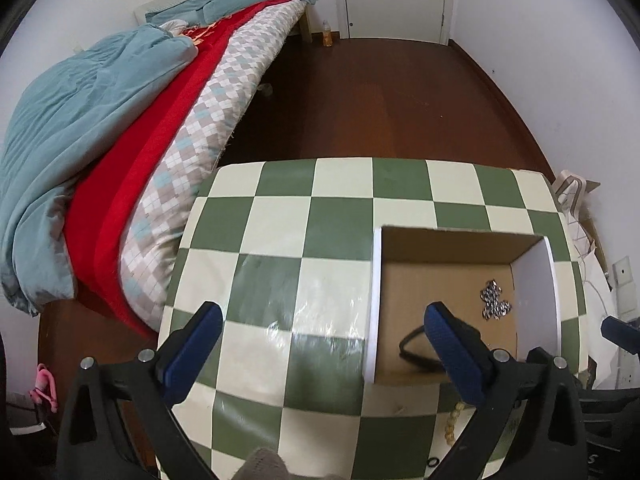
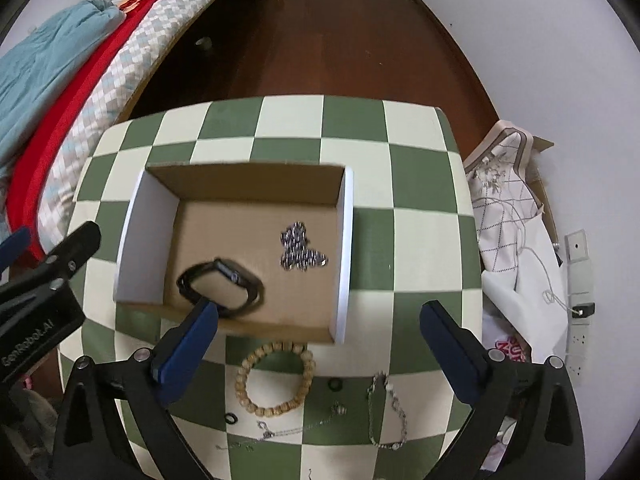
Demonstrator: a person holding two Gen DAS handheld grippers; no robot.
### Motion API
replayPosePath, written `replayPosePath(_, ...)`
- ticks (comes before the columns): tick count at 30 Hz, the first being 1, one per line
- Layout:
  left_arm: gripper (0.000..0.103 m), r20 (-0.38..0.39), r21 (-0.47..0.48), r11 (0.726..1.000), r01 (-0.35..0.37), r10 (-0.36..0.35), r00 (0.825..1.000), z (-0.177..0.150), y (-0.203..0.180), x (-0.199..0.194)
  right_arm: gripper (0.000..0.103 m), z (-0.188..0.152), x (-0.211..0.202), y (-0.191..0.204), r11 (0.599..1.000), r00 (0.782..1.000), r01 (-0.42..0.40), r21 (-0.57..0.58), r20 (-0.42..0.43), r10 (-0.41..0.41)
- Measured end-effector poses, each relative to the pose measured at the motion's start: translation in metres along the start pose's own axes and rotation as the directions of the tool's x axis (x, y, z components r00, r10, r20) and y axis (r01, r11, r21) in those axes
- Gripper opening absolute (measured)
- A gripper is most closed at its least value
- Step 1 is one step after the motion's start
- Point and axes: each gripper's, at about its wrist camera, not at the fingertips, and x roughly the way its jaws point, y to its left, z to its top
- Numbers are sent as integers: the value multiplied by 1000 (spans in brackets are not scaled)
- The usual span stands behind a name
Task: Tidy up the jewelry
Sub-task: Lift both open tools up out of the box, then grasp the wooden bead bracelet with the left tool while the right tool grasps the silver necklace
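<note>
Landmark: the shallow brown cardboard box with white side walls, open at the top, standing on the green-and-cream checkered table.

Inside the box: a black wristwatch with a looped band lies near its front-left corner, slightly blurred, so I cannot be sure of its exact resting pose. A heaped silver chain lies toward the box's right wall, well apart from the watch. Both count as already sorted.

Still outside, just in front of the box: a tan wooden bead bracelet, a thin silver link bracelet to its right, a fine silver necklace nearer the camera, and two small black rings. These are laid out flat and separate, presumably so each can be picked singly.

Tools: right gripper hangs over the box's front edge, blue pads spread wide, nothing between them. Left gripper hovers left of the box's left wall, its right finger overlapping the box interior in view; jaws likewise wide and empty.

Judgement: task partly done; two items in, roughly five to go. The bead bracelet sits closest to the right gripper and looks the easiest next pick. The thin necklace lies flat on the table and may slip the pads.
</note>
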Motion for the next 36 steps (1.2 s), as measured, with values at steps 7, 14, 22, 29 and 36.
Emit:
replayPosePath(7,103,42,-1,1000,6,-6,999,-20,4,-33,102,-25,-22,-1,999,998,8,32,55,-10)
replayPosePath(14,103,133,5,1000,-17,17,991,-39,10,-80,102,-50,-68,-5,998,987,16,55,162,-25)
replayPosePath(22,103,206,4,1000,-3,2,979,-62,17,-127,102,-78,-125,-3,998,963,31,51,267,-43)
replayPosePath(29,103,258,3,1000,5,-5,966,-81,22,-159,102,-106,-167,-2,998,941,36,52,335,-51)
replayPosePath(36,103,314,-54,998,-16,32,949,-101,34,-172,103,-133,-185,-8,997,925,-29,70,381,0)
